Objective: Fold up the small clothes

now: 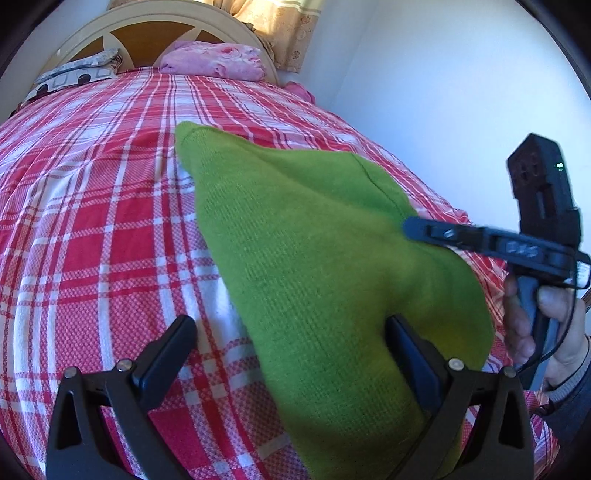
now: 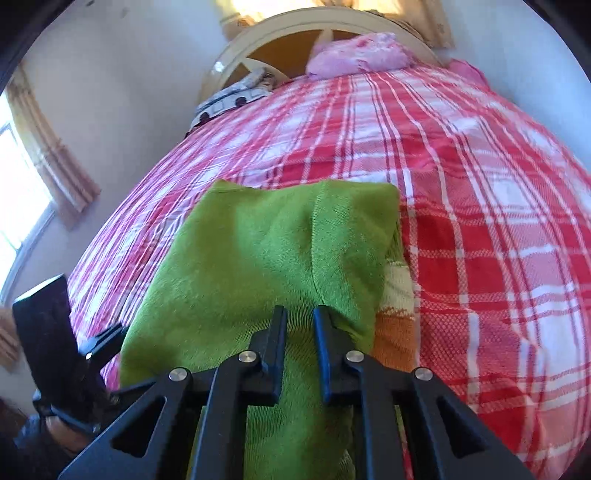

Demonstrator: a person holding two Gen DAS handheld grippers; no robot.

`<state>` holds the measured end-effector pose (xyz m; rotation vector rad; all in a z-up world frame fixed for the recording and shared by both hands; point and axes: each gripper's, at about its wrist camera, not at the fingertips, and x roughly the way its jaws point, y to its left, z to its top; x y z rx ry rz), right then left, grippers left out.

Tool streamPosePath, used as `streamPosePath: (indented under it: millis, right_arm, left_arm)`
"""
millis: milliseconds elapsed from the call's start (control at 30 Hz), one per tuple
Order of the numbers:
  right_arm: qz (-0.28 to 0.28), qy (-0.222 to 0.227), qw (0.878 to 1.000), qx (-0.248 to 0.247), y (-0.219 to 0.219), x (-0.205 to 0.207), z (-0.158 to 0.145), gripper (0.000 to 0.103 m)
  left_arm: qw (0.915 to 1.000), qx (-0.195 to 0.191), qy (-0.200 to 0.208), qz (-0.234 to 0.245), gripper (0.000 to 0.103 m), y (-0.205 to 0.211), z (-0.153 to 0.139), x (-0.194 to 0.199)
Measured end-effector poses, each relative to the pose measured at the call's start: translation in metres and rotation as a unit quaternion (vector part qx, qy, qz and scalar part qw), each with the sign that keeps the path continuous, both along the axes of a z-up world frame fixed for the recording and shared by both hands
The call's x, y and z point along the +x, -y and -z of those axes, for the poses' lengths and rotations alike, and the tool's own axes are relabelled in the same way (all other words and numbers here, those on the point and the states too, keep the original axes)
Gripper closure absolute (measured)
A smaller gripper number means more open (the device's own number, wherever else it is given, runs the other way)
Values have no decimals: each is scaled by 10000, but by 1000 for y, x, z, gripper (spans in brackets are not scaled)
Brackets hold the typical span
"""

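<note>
A green knitted garment (image 1: 314,258) lies on the red and white checked bedspread (image 1: 92,221). My left gripper (image 1: 291,332) is open, its fingers wide apart, with the garment's near part draped between them and over the right finger (image 1: 410,354). My right gripper (image 2: 300,325) is shut on the garment (image 2: 258,251) at its near edge, and it also shows at the right of the left wrist view (image 1: 480,240), on the garment's right edge. An orange and cream part (image 2: 397,306) peeks out beside the green cloth.
A pink pillow (image 1: 218,61) and a patterned pillow (image 1: 74,75) lie at the headboard (image 1: 155,22). A white wall (image 1: 461,92) runs along the bed's right side. A window with curtains (image 2: 33,184) is on the left wall.
</note>
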<state>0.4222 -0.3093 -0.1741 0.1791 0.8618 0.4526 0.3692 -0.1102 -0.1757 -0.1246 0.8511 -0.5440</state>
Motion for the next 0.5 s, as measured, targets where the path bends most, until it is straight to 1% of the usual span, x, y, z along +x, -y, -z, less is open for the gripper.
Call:
streamPosePath:
  millis: [33,67,100,167,200,233,333,400,500]
  right_arm:
    - [-36,75,9999,78,4,-4,-4,74]
    - [-83,165,9996,198,7,-8,-10,59]
    - [-18,300,9993,207,11,-12,-16,46]
    - [169,570,9980,211,19,-15,-26,31]
    - [197,631,9972,351,26,-13,-30,31]
    - [244,601,9972,371,31,-10,-30,31]
    - [375,408,9981,273,42,4,-23,31]
    - [306,96,9988,377,47,18,-12,31]
    - [244,-191,9975,628,55,34,2,31]
  left_arm:
    - [10000,3,0,5,0,0,0,0]
    - [10000,8,-2,13,0,1,0,0]
    - [10000,12,-6,21,0,1,0,-1]
    - [10000,14,-7,32,0,2,0,-1]
    - [10000,6,-8,43,0,2,0,-1]
    - [10000,-17,-12,62,0,2,0,-1]
    - [9998,-126,-16,158,0,1,-1,-2]
    - [9997,-164,-36,203,0,2,-1,-2]
    - [9995,-211,-77,233,0,1,-1,-1]
